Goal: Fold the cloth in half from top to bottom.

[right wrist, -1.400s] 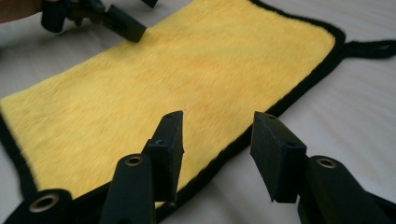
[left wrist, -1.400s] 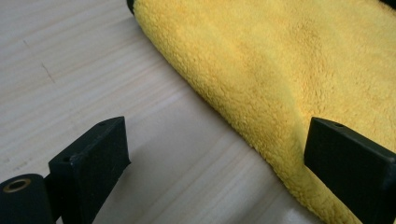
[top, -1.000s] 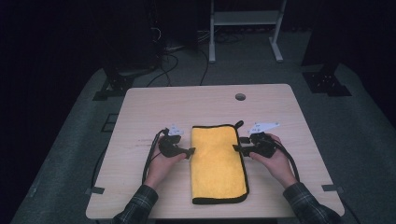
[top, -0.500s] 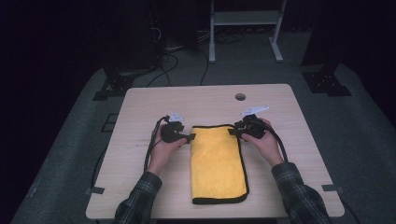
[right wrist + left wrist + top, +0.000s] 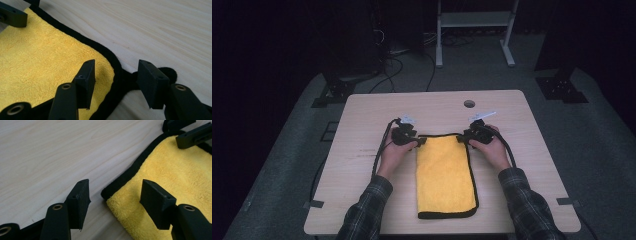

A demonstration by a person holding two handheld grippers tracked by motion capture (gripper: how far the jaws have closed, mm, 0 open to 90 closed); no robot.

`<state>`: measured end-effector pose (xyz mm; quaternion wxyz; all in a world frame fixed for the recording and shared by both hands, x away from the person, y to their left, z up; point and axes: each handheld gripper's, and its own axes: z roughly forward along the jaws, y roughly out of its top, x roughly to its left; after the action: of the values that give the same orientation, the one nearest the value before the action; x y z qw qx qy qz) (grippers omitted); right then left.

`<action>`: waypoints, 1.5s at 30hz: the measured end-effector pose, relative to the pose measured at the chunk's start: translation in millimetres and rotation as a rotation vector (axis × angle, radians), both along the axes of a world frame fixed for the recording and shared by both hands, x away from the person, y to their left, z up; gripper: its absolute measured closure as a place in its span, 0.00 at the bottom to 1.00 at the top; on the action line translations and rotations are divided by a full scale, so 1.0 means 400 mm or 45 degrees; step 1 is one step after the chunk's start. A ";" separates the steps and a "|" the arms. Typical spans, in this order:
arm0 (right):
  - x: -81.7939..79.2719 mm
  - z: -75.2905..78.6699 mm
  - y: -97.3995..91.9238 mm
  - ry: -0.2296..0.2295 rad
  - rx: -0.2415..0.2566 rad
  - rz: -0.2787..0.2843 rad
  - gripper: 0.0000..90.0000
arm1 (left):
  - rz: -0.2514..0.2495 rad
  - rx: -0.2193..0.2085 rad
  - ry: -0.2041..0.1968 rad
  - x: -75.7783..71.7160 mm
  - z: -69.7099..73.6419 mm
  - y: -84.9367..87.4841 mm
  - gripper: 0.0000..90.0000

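The left gripper view looks along the left gripper point(image 5: 113, 202), whose jaws stand about half open and have just been closing, straddling the near-left corner of the far end of a folded yellow microfibre cloth point(image 5: 172, 180) without yet pressing on it; one black jaw sits over bare wood, the other over the pile. To take the corner well, the person would likely need to lower the jaws so that the black hemmed edge lies fully between the pads, then close squarely so all folded layers are caught rather than only the top one. In the right gripper view the right gripper point(image 5: 115, 80) stands likewise about half open, its jaws set either side of the opposite far corner, where the black binding curls into a small loop; nothing is clamped there either. The cloth point(image 5: 446, 175) is plush and nubbly, rectangular, bound in a soft black hem with rounded corners, and lies lengthwise at the middle of the table point(image 5: 362, 115). The tabletop is pale, smooth wood grain with rounded corners and a small round cable hole point(image 5: 469, 103) near its far edge.
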<state>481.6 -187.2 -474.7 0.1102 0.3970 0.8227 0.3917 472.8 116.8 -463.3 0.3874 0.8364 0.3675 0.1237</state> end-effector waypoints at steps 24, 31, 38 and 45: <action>-0.034 0.047 0.010 -0.034 0.025 0.032 0.89 | -0.095 -0.142 0.036 -0.021 0.026 0.027 0.90; -0.126 0.096 -0.013 -0.096 0.088 0.130 0.89 | -0.183 -0.195 0.022 -0.104 0.082 0.044 0.90; -0.230 0.107 -0.026 -0.106 0.106 0.221 0.88 | -0.254 -0.201 0.037 -0.204 0.094 0.046 0.90; -0.327 0.091 -0.033 -0.066 0.106 0.294 0.88 | -0.314 -0.216 0.138 -0.292 0.056 0.053 0.90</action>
<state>351.0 -200.5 -438.4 0.0690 0.2937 0.8429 0.4455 356.2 137.8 -440.9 0.4484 0.8450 0.2915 -0.0016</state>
